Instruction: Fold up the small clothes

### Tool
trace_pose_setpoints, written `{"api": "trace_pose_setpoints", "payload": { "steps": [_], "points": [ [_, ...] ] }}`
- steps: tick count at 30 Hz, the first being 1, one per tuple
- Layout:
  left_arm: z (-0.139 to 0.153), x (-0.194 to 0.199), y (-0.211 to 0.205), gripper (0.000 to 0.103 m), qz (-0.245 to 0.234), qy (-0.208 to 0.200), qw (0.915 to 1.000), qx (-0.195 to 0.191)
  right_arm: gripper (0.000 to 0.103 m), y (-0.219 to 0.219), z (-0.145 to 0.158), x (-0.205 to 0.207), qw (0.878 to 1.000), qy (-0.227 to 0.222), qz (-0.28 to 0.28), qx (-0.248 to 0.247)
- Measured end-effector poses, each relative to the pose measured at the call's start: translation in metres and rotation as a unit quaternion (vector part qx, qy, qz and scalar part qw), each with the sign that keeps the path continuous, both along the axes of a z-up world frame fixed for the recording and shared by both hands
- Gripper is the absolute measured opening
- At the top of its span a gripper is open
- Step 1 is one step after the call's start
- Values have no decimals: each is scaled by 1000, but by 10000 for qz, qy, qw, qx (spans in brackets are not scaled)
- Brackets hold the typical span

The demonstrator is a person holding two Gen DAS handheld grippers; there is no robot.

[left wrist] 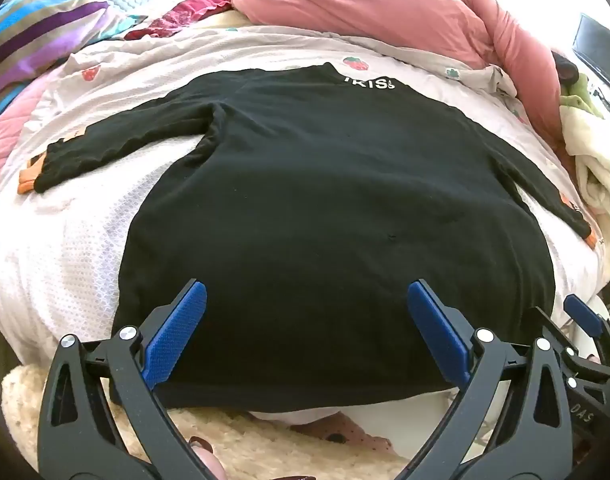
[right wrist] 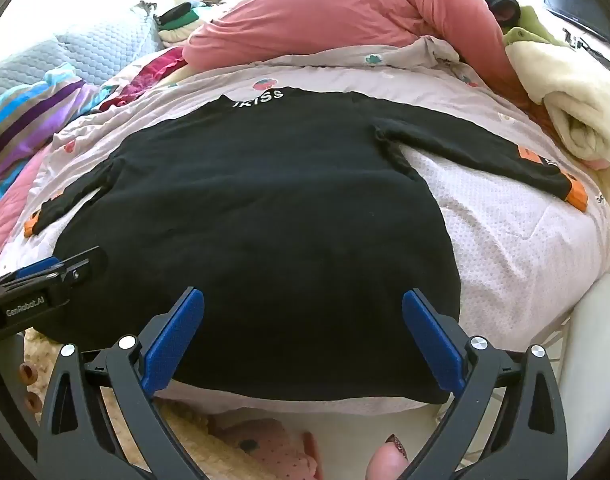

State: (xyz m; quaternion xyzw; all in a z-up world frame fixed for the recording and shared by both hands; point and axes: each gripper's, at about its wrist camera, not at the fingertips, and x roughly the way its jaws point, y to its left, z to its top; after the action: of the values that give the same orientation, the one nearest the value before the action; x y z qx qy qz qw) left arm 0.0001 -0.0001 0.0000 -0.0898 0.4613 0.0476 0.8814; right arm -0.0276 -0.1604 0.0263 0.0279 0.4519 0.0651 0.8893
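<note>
Black top spread flat on the bed, both of my grippers released above its hem.

The black top point(left wrist: 305, 184) lies collar away from me, sleeves out sideways; its hem drapes over the bed point(left wrist: 65, 248) edge. Left gripper point(left wrist: 305, 312) and right gripper point(right wrist: 303, 316) gape wide, empty. Collar lettering is partly unreadable. A pink duvet point(left wrist: 385, 12) is heaped behind.

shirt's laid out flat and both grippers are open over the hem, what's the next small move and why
Probably lower the left gripper onto the left sleeve to fold it across the black shirt. The shirt lies flat on the bed cover with both sleeves spread out, and both the left and the right gripper are open and empty, so nothing is folded yet.
</note>
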Motion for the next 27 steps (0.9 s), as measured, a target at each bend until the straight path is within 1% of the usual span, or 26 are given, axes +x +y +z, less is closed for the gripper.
{"api": "trace_pose_setpoints", "payload": {
  "steps": [4,7,15,16,27],
  "points": [
    [0,0,0,95,2,-24,10000,3,99,-4,5,1,10000,8,23,45],
    [0,0,0,95,7,-31,10000,31,99,-1,2,-2,10000,-19,28,8],
    [3,1,8,95,30,-39,10000,21,99,1,6,-4,9999,-64,67,-41],
    [7,2,2,95,31,-47,10000,49,99,1,6,-4,9999,-63,72,-33],
    [7,-3,2,95,63,-110,9999,99,99,2,8,-7,9999,-106,67,-35]
  ]
}}
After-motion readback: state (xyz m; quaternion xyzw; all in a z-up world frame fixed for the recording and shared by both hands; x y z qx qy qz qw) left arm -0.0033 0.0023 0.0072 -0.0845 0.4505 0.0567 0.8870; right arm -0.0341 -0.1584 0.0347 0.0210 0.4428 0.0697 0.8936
